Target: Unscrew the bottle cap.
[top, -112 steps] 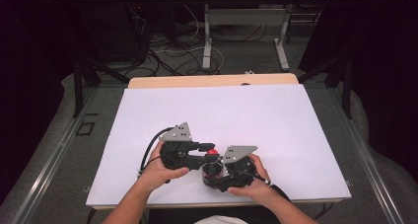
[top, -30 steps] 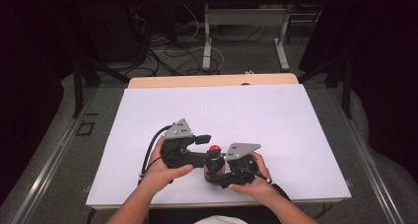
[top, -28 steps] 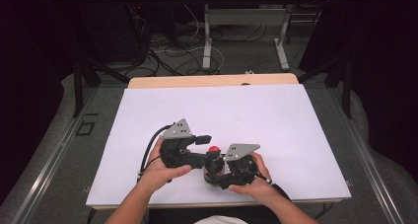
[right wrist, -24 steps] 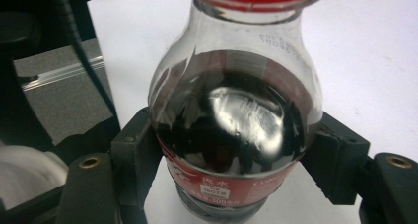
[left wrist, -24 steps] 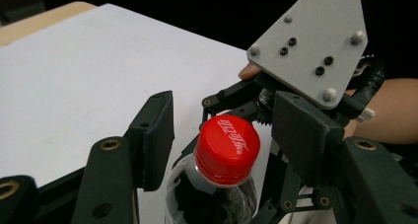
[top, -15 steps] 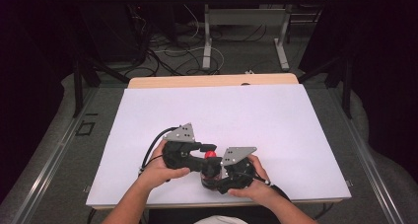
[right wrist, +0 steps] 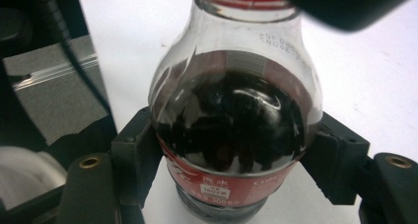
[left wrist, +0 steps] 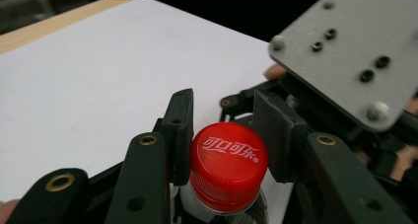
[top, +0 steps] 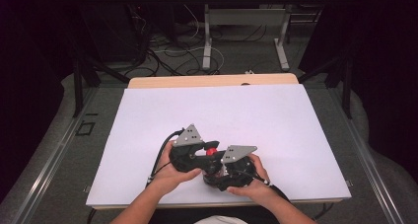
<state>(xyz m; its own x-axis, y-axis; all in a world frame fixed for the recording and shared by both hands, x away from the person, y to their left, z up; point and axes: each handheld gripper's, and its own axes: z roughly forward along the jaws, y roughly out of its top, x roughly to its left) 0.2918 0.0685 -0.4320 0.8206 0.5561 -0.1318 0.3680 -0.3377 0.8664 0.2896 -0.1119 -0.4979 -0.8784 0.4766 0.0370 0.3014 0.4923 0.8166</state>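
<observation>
A small cola bottle (right wrist: 231, 125) with dark drink and a red label stands upright near the front of the white table top (top: 222, 110). My right gripper (right wrist: 234, 150) is shut on its body, a pad pressing each side. The red cap (left wrist: 227, 165) sits between my left gripper's (left wrist: 226, 110) pads, which touch it on both sides; these jaws have just been closing on it. In the high view the left gripper (top: 199, 157) reaches in from the left over the cap (top: 212, 151), and the right gripper (top: 219, 177) holds the bottle just below it.
A person's hands and forearms come in from the bottom edge. A wooden table edge (top: 212, 80) runs along the back of the white sheet. Beyond it are a desk frame (top: 244, 31) and loose cables (top: 172, 54) on the floor.
The left gripper has shifted slightly down toward the bottle and its jaws have closed onto the red cap. The right gripper and the bottle have stayed where they were.
</observation>
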